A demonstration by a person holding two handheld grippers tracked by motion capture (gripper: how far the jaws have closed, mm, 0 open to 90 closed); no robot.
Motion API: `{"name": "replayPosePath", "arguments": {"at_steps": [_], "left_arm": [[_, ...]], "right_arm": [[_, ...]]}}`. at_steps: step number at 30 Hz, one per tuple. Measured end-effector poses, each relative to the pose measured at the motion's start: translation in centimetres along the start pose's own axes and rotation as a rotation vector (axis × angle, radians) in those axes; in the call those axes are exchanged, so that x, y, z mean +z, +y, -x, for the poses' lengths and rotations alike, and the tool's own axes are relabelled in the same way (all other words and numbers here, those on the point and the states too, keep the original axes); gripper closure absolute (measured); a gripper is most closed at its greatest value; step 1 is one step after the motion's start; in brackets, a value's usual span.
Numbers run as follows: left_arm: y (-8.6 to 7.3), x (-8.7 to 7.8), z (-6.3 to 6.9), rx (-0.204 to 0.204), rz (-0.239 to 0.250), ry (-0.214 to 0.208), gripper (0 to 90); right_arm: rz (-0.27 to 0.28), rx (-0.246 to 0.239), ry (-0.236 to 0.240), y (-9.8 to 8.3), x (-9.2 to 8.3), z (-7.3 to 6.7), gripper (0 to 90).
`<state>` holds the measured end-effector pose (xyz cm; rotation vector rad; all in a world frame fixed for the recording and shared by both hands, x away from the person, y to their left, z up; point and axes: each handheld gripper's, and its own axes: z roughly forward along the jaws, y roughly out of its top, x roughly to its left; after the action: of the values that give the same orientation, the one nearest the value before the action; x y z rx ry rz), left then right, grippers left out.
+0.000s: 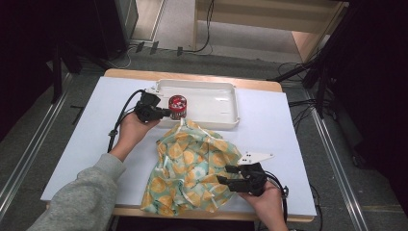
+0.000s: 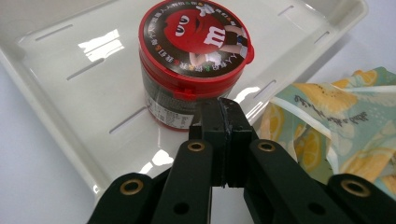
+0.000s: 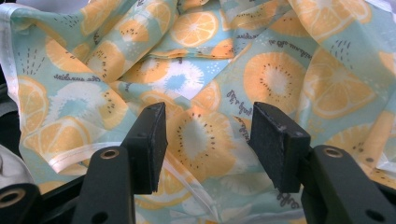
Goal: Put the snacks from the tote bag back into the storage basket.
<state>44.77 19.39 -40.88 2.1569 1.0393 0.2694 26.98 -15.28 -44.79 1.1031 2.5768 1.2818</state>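
Left gripper (image 2: 223, 108): my jaws are pressed flat together with nothing between them, tips stopped just short of the candy tub's near side. I read that as a grip already let go, the tub left standing alone.

Candy tub (image 2: 194, 60): just beyond my left fingertips, upright, red lid on, inside the white tray (image 2: 60, 116). It stands near the tray's left end as the high view shows it, steady on the flat floor.

White tray: its near rim runs under my left jaws, so I reach over the rim to get at the tub. The rest of its floor is bare, room for more.

Fabric bag (image 1: 195, 168): fruit-print cloth slumped on the table (image 1: 77, 144) between my two grippers, its far edge close to the tray's front rim. Collapsed, so I judge nothing bulky is inside.

Right gripper (image 3: 208, 140): jaws spread wide, the pads apart, crumpled cloth right behind and between them but not pinched. I hold here, I think, ready to catch a fold and steady or lift the bag.
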Motion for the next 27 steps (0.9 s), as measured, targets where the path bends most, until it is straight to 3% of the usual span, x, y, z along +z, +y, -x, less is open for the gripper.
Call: {"name": "replayPosePath", "arguments": {"at_steps": [27], "left_arm": [[0.2, 0.6, -1.0, -0.039, 0.022, 0.029, 88.9]], "right_arm": [[0.003, -0.004, 0.004, 0.0, 0.1, -0.1, 47.8]]}}
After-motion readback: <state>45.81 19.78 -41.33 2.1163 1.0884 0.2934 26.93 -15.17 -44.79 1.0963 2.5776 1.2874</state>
